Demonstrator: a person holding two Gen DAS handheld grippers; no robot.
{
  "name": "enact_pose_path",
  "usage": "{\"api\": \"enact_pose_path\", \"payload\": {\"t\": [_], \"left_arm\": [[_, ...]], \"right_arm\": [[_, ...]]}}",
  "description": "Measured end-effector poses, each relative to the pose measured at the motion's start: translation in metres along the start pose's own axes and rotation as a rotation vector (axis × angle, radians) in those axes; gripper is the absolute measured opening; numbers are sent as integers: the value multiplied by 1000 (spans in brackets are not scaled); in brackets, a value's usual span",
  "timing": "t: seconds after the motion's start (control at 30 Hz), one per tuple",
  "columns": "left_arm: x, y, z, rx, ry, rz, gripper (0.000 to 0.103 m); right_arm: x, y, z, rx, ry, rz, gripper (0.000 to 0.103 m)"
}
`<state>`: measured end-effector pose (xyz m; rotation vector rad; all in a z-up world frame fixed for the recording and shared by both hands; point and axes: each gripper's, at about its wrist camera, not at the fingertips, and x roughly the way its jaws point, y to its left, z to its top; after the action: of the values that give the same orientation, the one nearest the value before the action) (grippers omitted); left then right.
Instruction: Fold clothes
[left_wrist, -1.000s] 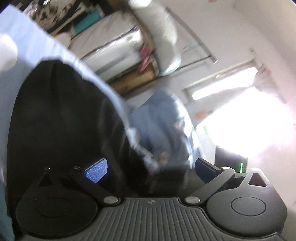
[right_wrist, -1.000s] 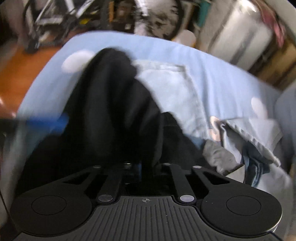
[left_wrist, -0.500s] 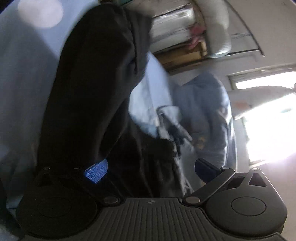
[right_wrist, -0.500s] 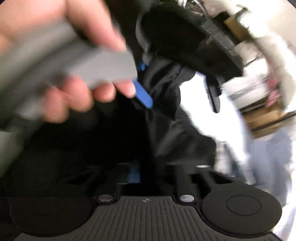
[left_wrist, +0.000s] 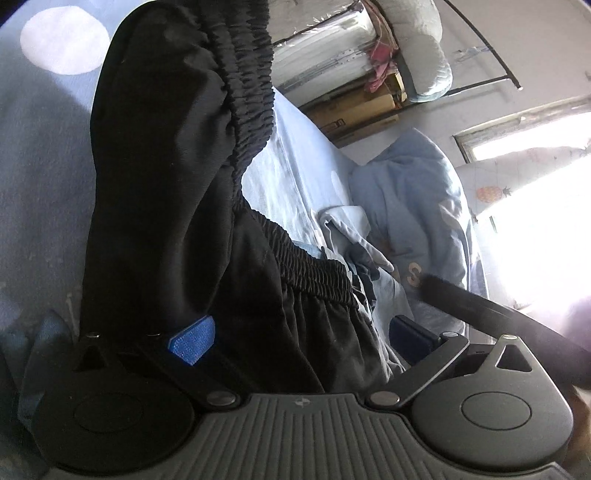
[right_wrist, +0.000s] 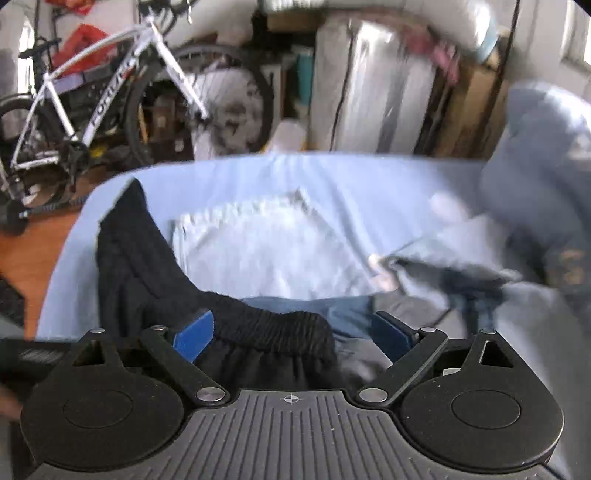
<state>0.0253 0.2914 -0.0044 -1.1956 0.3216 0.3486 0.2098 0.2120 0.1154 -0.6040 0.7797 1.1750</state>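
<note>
Black shorts (left_wrist: 166, 184) with a gathered elastic waistband (left_wrist: 317, 277) lie crumpled on the light blue bed sheet (left_wrist: 40, 147). My left gripper (left_wrist: 301, 339) is open; the black cloth fills the gap between its wide-apart fingers. In the right wrist view the same shorts (right_wrist: 136, 266) run from the bed's left edge toward me. The waistband (right_wrist: 273, 325) lies across the gap of my open right gripper (right_wrist: 291, 336), untouched by either blue pad. A pale folded cloth (right_wrist: 266, 251) rests flat behind the shorts.
A heap of blue and grey clothes (right_wrist: 461, 273) sits at the right, beside a bulky blue quilt (left_wrist: 406, 206). A denim piece (right_wrist: 332, 310) pokes out under the waistband. A bicycle (right_wrist: 110, 92) and wrapped mattresses (right_wrist: 369, 85) stand beyond the bed. A dark bar (left_wrist: 498, 317) crosses right.
My right gripper was shut on the black shorts and has opened, letting them drop onto the bed. The left gripper stayed open and swung lower over the cloth.
</note>
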Motion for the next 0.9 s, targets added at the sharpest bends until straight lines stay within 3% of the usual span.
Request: {"api": "enact_pose_path", "payload": {"t": [0.2, 0.33, 0.37, 0.43, 0.47, 0.5, 0.63, 0.73, 0.9], "left_arm": [[1, 0, 0, -2, -6, 8, 103], [2, -2, -1, 6, -11, 6, 103], [2, -2, -1, 5, -12, 6, 103], [2, -2, 0, -1, -14, 3, 103], [1, -1, 0, -4, -14, -1, 103], [0, -2, 1, -10, -19, -11, 103], [-7, -7, 2, -17, -53, -98, 103], [-11, -13, 1, 5, -72, -161, 103], [-5, -16, -2, 2, -44, -187, 103]], "right_arm": [[52, -13, 3, 51, 157, 119, 92], [69, -11, -13, 88, 256, 119, 88], [71, -11, -17, 102, 272, 143, 75], [64, -4, -17, 74, 250, 144, 62], [58, 1, -15, 45, 227, 139, 44], [49, 7, -11, 14, 201, 123, 36], [16, 27, 12, -158, 125, -44, 26], [0, 37, 31, -328, 68, -272, 24], [8, 36, 62, -460, -42, -565, 24]]}}
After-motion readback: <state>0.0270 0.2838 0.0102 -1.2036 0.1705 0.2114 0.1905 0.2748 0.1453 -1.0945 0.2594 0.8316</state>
